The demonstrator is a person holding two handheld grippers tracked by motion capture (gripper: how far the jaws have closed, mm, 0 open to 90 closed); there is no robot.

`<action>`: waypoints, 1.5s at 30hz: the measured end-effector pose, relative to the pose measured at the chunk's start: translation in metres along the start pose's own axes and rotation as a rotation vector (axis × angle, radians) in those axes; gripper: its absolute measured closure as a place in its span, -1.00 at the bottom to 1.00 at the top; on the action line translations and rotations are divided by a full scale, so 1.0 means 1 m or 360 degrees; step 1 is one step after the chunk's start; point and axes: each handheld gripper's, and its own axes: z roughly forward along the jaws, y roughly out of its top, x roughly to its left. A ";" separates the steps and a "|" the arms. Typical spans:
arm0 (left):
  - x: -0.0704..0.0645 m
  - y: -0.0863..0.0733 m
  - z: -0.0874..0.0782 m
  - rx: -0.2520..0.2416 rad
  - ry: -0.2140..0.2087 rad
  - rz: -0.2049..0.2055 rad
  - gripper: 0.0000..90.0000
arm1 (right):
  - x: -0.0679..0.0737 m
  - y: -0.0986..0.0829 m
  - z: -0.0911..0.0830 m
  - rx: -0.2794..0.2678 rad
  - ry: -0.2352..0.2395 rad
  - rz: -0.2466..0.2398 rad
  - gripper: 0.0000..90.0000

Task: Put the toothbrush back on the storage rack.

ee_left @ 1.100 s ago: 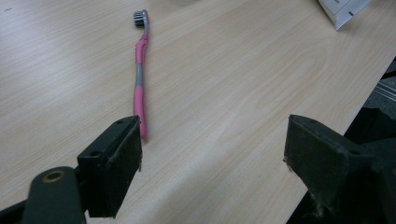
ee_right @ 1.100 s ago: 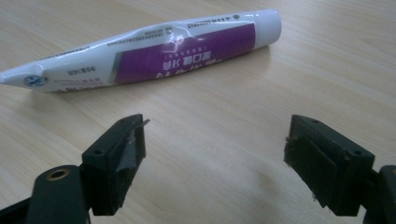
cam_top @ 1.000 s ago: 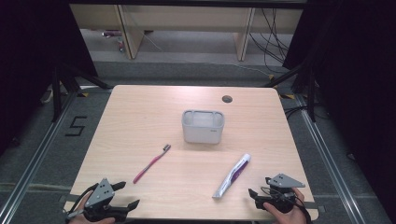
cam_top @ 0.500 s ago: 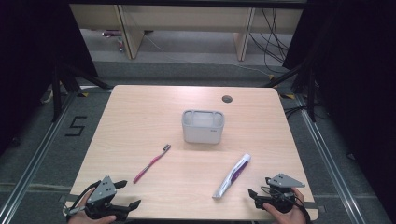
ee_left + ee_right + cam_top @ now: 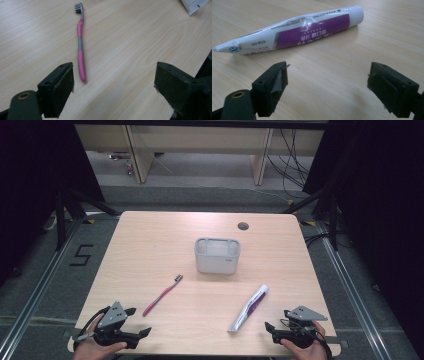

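High view shows a wooden table (image 5: 150, 245) with a grey holder (image 5: 217, 255) standing near its middle, a round hole (image 5: 243, 226) in the top beyond it. Nearer the person, a white and purple tube (image 5: 248, 309) lies slanted at the right and a pink toothbrush (image 5: 163, 294) lies slanted at the left, well apart from each other. At the near edge, the left gripper (image 5: 139, 322) sits just beside the toothbrush handle end, fingers wide apart and holding nothing; the right gripper (image 5: 269, 332) sits near the tube's crimped end, fingers likewise spread wide and empty, both pointing toward the table's middle
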 end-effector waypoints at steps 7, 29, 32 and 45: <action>0.006 0.007 0.007 -0.0014 -0.0014 -0.0002 -0.65 | 0.000 0.000 0.000 0.0004 0.0038 -0.0034 -0.63; 0.022 0.031 0.037 0.0117 0.0039 0.0100 -0.37 | 0.000 0.001 0.001 0.0038 0.0104 -0.0046 -0.61; 0.028 0.036 0.043 0.0165 0.0042 0.0104 -0.23 | 0.003 0.001 0.000 0.0037 0.0055 -0.0057 -0.58; 0.038 0.056 0.066 0.0271 0.0003 0.0068 -0.01 | 0.003 0.001 0.000 0.0021 0.0022 -0.0096 -0.57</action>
